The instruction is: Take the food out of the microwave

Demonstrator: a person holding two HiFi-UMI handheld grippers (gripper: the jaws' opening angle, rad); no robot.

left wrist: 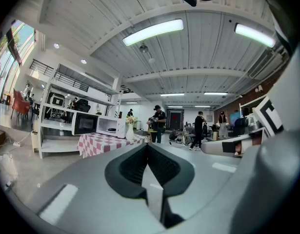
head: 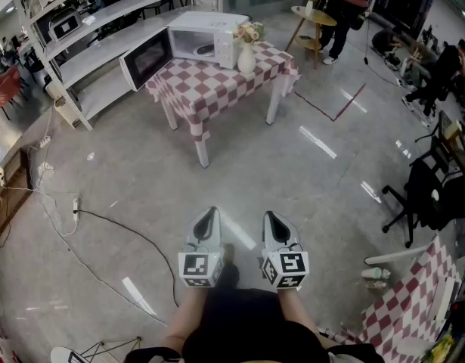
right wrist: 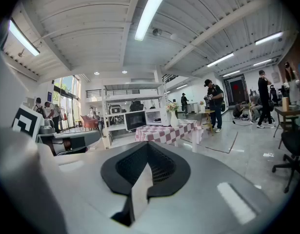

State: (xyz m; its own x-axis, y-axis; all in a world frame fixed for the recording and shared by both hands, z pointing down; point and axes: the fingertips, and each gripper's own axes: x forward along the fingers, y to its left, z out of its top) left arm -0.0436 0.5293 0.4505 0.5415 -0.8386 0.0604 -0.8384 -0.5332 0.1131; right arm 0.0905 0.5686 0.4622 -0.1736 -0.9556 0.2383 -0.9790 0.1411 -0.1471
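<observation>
Grippers: two, grey left gripper [head: 209, 216] and grey right gripper [head: 272, 219], jaws together, empty (side by side).
Microwave: one white boxy microwave [head: 209, 36], door open.
Table: one red-and-white checked-cloth table [head: 217, 89].

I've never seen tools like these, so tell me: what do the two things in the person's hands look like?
The left gripper and right gripper are pale grey shells tapering to a point, lined with black ribbed pads. Each carries a cube with black-and-white square markers at its rear. No cables show. The person wears black clothing.
</observation>
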